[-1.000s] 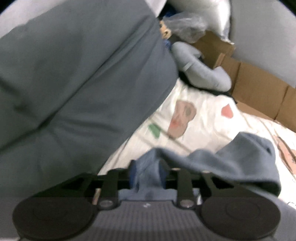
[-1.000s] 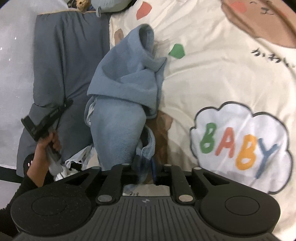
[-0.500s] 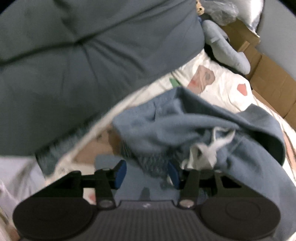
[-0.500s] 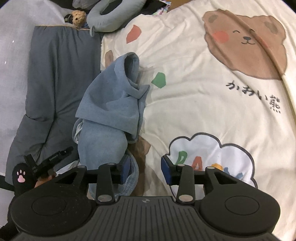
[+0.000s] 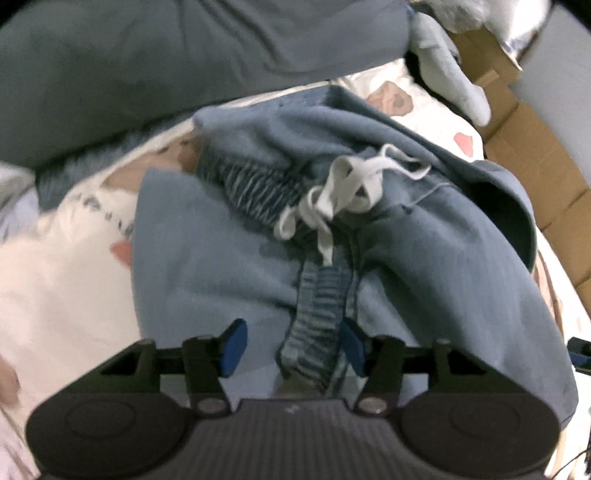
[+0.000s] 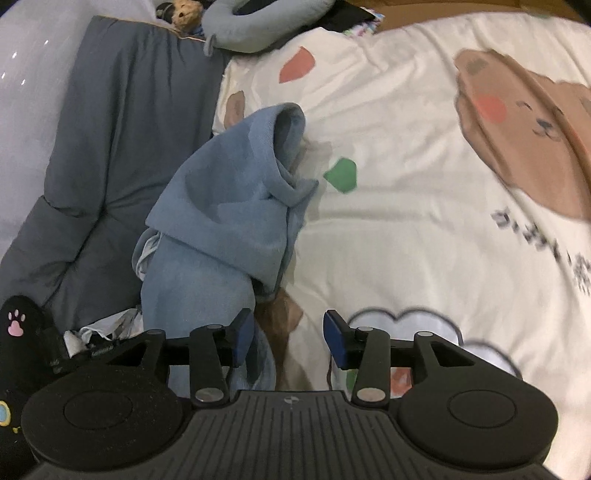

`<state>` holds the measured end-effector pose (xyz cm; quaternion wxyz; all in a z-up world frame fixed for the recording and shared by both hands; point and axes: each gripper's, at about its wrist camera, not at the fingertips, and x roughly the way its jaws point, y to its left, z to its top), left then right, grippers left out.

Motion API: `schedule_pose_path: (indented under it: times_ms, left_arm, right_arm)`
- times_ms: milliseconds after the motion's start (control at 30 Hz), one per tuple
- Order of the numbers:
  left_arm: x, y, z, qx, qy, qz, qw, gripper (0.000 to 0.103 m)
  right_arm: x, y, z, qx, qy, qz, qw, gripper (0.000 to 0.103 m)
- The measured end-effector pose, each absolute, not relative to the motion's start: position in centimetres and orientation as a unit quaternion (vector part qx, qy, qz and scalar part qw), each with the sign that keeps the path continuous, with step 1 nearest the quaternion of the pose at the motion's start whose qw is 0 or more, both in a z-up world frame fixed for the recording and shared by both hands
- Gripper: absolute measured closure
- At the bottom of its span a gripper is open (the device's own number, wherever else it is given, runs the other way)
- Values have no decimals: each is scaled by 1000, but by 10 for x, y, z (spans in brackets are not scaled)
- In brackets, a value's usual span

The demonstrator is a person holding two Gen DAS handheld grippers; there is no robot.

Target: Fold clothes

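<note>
Open cream blanket [image 6: 406, 206] lies clear to the right of the crumpled blue garment [image 6: 229, 221]. On the left a grey quilt [image 6: 110, 147] abuts the garment; a neck pillow [image 6: 258, 26] blocks the far edge.

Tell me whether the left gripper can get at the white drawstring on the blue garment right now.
Probably yes. The left gripper is open, and the white drawstring lies exposed on top of the blue garment, straight ahead. Only the ribbed waistband sits between the jaws.
</note>
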<state>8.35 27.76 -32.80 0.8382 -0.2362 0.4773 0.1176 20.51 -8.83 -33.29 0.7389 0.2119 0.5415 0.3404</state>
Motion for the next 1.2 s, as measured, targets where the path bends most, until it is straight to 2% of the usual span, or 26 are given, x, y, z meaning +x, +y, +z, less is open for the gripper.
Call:
schedule_pose_path:
  times_ms: [167, 300, 533, 633, 700, 800, 833, 933, 1067, 1200]
  left_arm:
    - [66, 273, -336, -300, 465, 130, 823, 40]
    - [51, 269, -343, -350, 453, 139, 808, 39]
    - [35, 264, -359, -438, 421, 143, 781, 35]
    - [35, 262, -368, -477, 400, 137, 770, 37]
    - [34, 261, -374, -503, 386, 133, 762, 39]
    - [36, 259, -380, -525, 373, 131, 754, 46]
    - [37, 258, -380, -526, 371, 130, 754, 52]
    - [38, 257, -377, -522, 363, 125, 762, 80]
    - [37, 262, -356, -495, 351, 129, 784, 91]
    - [38, 283, -322, -442, 340, 154, 816, 94]
  right_arm:
    - [230, -67, -334, 171, 516, 358, 759, 55]
    - [252, -48, -341, 146, 499, 364, 773, 49]
    - [267, -21, -352, 105, 495, 377, 776, 48]
    - [259, -16, -352, 99, 495, 393, 768, 39]
    - [251, -14, -352, 95, 495, 406, 762, 37]
    - [242, -5, -357, 84, 500, 422, 752, 36]
    - [239, -1, -358, 82, 502, 426, 748, 36]
    - [235, 9, -361, 77, 502, 423, 751, 36]
    - [237, 20, -367, 67, 496, 396, 770, 36]
    - [238, 27, -371, 59, 488, 380, 783, 36]
